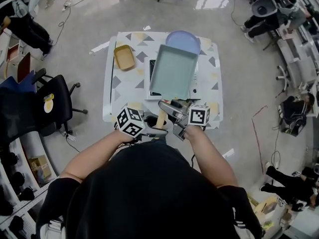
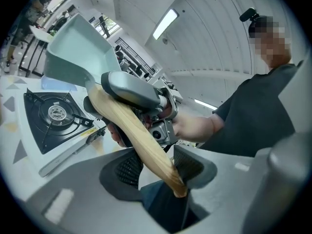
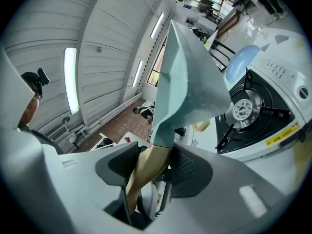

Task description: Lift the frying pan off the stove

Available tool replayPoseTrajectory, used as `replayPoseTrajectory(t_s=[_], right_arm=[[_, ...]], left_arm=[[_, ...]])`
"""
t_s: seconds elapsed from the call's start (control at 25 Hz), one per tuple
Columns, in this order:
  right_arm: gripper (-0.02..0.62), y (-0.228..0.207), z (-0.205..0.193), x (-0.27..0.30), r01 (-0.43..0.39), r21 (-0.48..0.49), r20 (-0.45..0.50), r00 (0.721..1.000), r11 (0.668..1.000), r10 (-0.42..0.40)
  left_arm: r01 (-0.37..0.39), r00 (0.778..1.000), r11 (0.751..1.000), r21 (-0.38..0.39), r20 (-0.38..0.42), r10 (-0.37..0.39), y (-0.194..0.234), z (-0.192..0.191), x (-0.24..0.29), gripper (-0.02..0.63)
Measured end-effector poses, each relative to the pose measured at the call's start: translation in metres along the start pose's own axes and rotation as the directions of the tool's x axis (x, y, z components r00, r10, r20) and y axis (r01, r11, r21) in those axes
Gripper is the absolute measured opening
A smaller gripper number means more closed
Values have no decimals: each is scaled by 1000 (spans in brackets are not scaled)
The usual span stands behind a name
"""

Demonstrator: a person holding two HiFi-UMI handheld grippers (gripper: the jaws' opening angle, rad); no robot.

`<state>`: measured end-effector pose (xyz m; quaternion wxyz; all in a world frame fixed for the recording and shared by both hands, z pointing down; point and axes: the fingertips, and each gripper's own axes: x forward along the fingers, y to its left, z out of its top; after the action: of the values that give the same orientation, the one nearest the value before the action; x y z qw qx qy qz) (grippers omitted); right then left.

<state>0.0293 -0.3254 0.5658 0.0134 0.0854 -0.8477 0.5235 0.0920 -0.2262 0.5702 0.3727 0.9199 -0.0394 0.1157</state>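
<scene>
Stuff around first: the patterned table (image 1: 124,86) has a blue plate (image 1: 184,38) at the far end, and from the head view the pan's far edge overlaps it. There's a small yellow tray (image 1: 124,57) off to the left, well apart from the rest. A black office chair (image 1: 55,101) sits on the floor left of the table. The only things crowding the handle are the two grippers themselves, one behind the other along it.

The frying pan (image 1: 173,71), pale green and squarish, is up in the air over the white stove (image 1: 195,87). Both gripper views show the burner (image 3: 242,109) and its black grate uncovered, with the pan clear above them.

Its long axis runs straight away from the person. The wooden handle (image 1: 162,117) points back toward their body and the pan end points out toward the plate. The open face is up, and the pan end rides higher than the butt of the handle.

The right gripper (image 3: 151,165) is clamped on the handle right where the wood meets the green neck, pads against it on both sides. The left gripper (image 2: 156,167) is closed on the butt end of the same handle, nearest the person
</scene>
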Motion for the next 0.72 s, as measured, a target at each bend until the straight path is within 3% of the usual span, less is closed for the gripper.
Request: replayPoseTrajectory(t_s=[0.72], right_arm=[[229,57,-34,-2,36,-59,104,994,998,-29]], left_arm=[[74,992,989,128,-107,-60,-57,-29,-26,199]])
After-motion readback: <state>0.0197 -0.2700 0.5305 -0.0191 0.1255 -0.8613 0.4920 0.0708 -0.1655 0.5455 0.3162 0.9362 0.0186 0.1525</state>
